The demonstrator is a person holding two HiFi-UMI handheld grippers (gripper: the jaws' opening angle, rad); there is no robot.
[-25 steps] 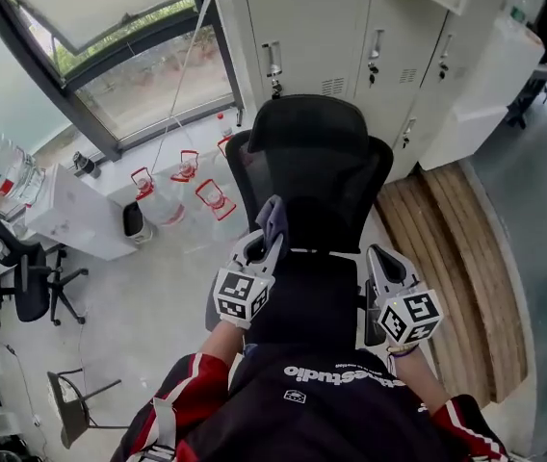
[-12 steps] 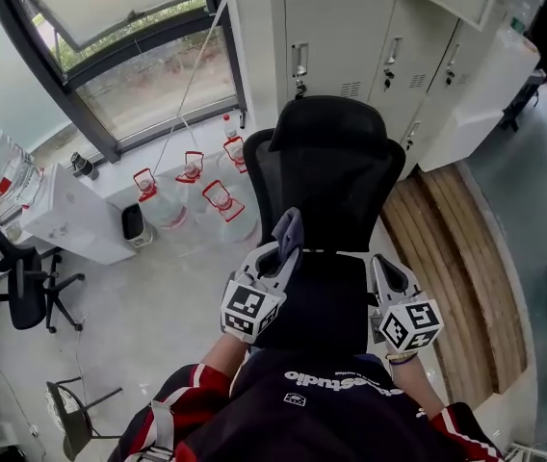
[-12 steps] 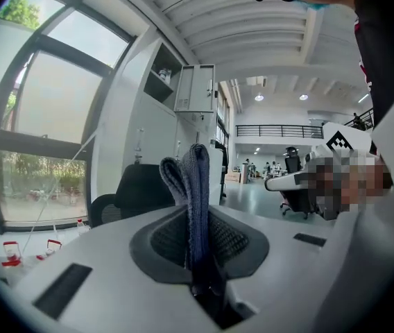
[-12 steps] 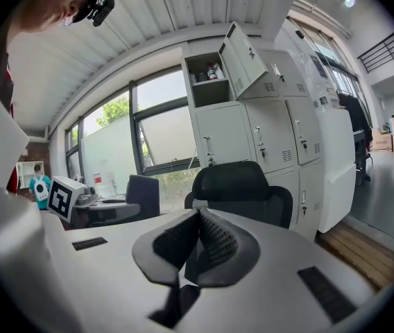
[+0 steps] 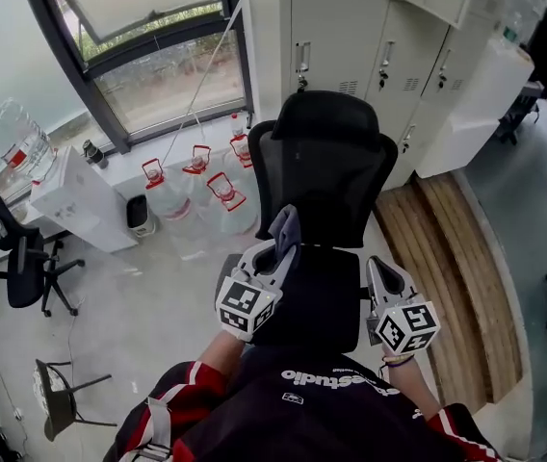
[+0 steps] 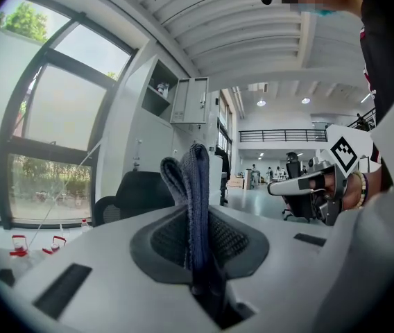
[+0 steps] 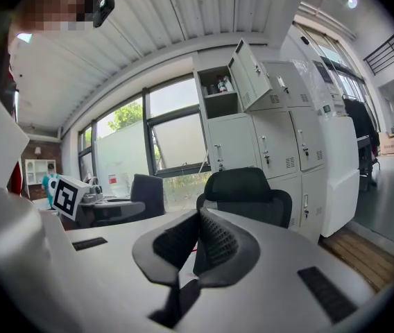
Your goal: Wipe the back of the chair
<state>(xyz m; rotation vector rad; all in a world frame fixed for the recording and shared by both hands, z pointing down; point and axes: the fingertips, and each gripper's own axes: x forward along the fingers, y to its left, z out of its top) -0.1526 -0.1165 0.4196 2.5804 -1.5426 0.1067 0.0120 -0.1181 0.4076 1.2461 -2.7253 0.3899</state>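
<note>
Chair back (image 5: 322, 166): directly ahead of both grippers | left gripper (image 5: 275, 254): clamped on upright folded blue-grey cloth (image 6: 195, 186) | right gripper (image 5: 377, 268): jaws together, empty, beside left

- 2 grippers: left gripper (image 5: 280, 245), right gripper (image 5: 374, 268).
- 1 cloth (image 5: 286, 225), between the left jaws.
- 1 mesh chair (image 5: 322, 186), just ahead of both pairs of jaws.
- 4 floor jugs (image 5: 165, 202), ahead and to the left of the left jaws.
- 1 top jug (image 5: 18, 142) on 1 dispenser (image 5: 81, 205), well left of the left jaws.
- 2 side chairs (image 5: 21, 263), well left of the left jaws.
- 1 locker bank (image 5: 351, 37), beyond the mesh chair, well ahead of the jaws.
- 1 window (image 5: 148, 75), ahead and left of the jaws.
</note>
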